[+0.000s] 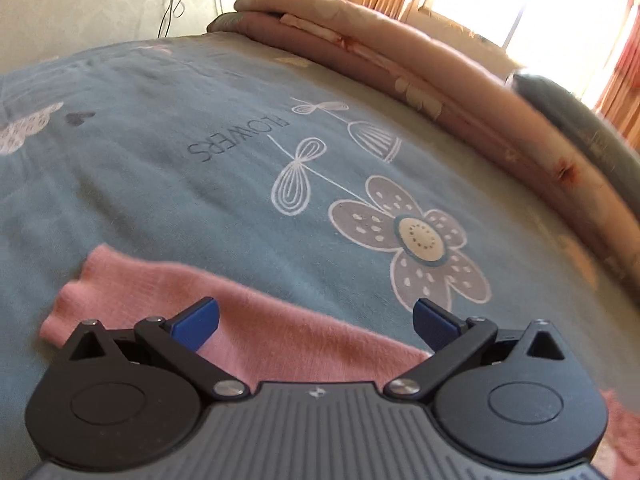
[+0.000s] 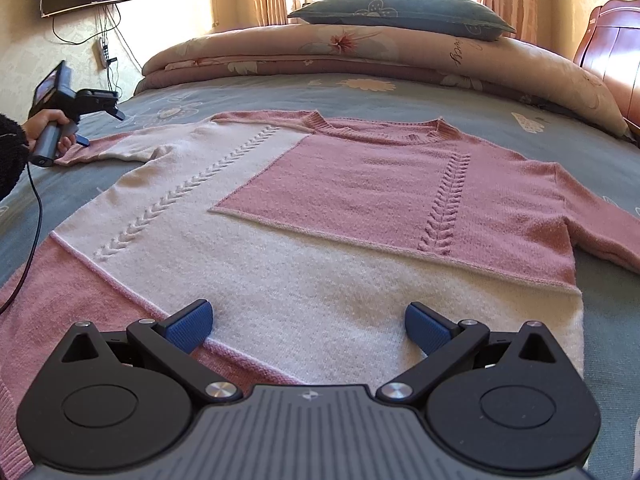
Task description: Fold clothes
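Both tongs, left (image 1: 316, 326) and right (image 2: 308, 326), gape over a pink-white sweater (image 2: 320, 216) on the blue floral bedspread (image 1: 180, 168).

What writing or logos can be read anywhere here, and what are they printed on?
"FLOWERS": printed on the blue bedsheet, upside down from the left wrist view, beside the drawn flower.
Cursive word on the folded quilt: sideways, too unclear to read.
Small emblem on each tool body: a mark, not letters.

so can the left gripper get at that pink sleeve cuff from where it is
Probably yes: the left gripper hovers over the pink sleeve, jaws open, and nothing lies between them on the blue bedsheet.
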{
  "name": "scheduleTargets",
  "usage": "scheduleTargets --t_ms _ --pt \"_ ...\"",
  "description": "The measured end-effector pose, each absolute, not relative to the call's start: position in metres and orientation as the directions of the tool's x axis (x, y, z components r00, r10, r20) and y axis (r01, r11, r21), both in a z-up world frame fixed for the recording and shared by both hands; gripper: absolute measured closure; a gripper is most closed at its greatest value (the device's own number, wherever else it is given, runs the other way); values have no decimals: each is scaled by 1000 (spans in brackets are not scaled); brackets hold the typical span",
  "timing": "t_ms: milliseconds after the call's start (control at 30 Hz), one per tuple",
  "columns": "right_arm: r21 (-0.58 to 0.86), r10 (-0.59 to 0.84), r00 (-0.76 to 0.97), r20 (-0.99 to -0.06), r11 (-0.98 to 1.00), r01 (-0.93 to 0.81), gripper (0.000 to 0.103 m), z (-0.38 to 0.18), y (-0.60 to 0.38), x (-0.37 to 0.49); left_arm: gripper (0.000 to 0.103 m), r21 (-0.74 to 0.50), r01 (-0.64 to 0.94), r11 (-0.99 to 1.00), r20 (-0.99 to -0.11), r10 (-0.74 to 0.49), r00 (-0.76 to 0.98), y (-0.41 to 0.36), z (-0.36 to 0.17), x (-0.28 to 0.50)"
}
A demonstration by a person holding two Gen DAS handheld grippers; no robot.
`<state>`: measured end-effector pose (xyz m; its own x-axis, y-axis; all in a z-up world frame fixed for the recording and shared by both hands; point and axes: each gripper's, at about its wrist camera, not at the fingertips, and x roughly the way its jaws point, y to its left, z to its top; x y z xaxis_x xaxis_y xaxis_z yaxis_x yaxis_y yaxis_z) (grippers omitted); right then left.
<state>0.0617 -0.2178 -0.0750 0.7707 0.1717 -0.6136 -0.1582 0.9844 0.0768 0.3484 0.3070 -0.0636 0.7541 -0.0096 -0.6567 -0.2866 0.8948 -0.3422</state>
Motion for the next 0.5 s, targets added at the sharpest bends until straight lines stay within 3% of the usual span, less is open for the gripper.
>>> scheduleTargets --t_ms 167,333,500 --pt "75 170 772 -612 985 -157 0 -75 -217 62 1 -394 -266 880 -659 -69 749 321 -76 331" --pt "72 168 772 -612 985 -157 0 -75 -217 62 1 -268 -454 850 -677 169 716 323 -69 338" --pt "76 170 772 -612 985 -157 0 -75 -217 62 1 -253 -409 877 -670 147 728 301 -45 326"
